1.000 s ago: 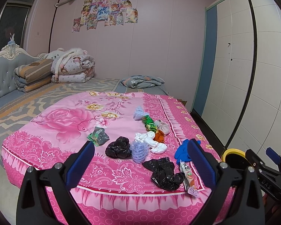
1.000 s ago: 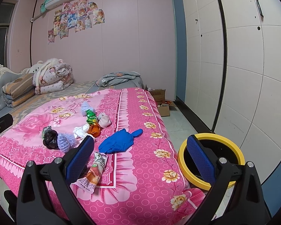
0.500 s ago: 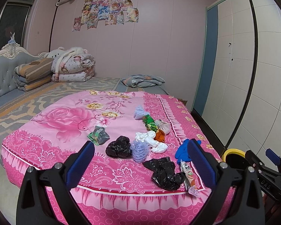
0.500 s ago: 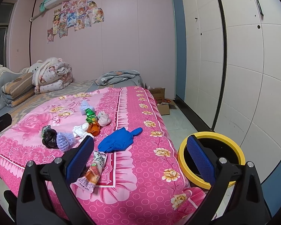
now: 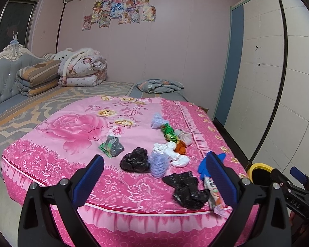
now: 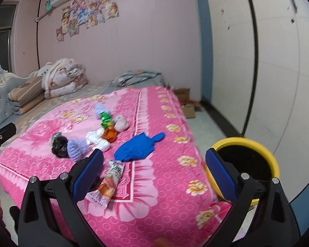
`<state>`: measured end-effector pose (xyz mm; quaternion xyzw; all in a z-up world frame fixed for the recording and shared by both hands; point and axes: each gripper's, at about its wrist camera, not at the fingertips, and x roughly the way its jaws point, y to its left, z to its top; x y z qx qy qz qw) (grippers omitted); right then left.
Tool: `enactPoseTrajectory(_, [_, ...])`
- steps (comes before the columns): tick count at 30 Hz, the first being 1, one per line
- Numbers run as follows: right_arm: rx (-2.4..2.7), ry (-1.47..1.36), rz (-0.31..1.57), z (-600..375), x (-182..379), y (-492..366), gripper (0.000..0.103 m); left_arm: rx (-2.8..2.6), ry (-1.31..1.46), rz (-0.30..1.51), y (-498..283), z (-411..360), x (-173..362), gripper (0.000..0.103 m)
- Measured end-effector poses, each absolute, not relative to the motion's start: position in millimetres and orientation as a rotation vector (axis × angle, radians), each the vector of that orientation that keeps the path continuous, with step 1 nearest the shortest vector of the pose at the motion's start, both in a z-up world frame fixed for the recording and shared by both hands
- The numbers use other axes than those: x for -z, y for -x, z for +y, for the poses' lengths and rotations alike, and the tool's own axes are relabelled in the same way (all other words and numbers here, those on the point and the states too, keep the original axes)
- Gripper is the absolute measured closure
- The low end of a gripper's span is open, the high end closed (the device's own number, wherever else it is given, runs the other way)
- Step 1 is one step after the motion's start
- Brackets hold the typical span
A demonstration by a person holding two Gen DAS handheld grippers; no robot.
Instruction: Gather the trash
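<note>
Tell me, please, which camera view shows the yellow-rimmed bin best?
The right wrist view: the yellow-rimmed bin appears large, with its rim and dark inside open to view beside the bed. In the left wrist view, only a small part of it shows behind the right gripper.

The left hand-held gripper (image 5: pixel 154 177) is pointing forward with its jaws standing wide apart, and nothing is lying between the two blue pads (image 5: pixel 88 180). The right hand-held gripper (image 6: pixel 154 175) is pointing forward in the same way, its jaws also spread wide and holding nothing. In the left wrist view the right hand-held gripper (image 5: pixel 296 187) is showing at the right edge, lower and beside the left one. Both are hanging in the air without touching anything.
</note>
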<state>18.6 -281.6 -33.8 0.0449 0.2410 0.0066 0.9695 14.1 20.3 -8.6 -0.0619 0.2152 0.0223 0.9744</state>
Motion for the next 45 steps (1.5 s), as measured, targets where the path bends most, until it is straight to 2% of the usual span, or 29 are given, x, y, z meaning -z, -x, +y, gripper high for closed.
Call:
enactPoseTrajectory(17, [-0.262, -0.085, 0.737, -250.6, 86.8, -69.2, 0.008, -0.052, 0.05, 0.647, -90.7, 75.3, 69.9, 0.007])
enactPoseTrajectory(29, [-0.339, -0.054, 0.83, -232.2, 106.3, -99.4, 0.008, -0.029, 0.002, 0.662, -157.9, 69.0, 74.6, 0.007])
enactPoseTrajectory(35, [-0.377, -0.032, 0.88, -224.7, 118.6, -108.5, 0.009, -0.026, -0.016, 0.7, -187.7, 69.2, 94.3, 0.007])
enactPoseTrajectory(38, [-0.384, -0.023, 0.906, -222.1, 127.3, -113.9, 0.019, -0.021, -0.029, 0.715, -196.0, 67.9, 105.3, 0.013])
enactPoseTrajectory(41, [-0.396, -0.018, 0.949, -219.0, 138.4, -120.2, 0.029, -0.002, -0.021, 0.746, -203.6, 67.0, 116.8, 0.024])
enactPoseTrajectory(43, [-0.394, -0.003, 0.955, -217.2, 142.7, -121.9, 0.041, 0.012, -0.013, 0.77, -208.8, 66.6, 125.3, 0.044])
enactPoseTrajectory(45, [-0.388, 0.002, 0.955, -216.7, 145.2, -124.3, 0.05, 0.011, -0.011, 0.782, -211.9, 65.8, 131.8, 0.047])
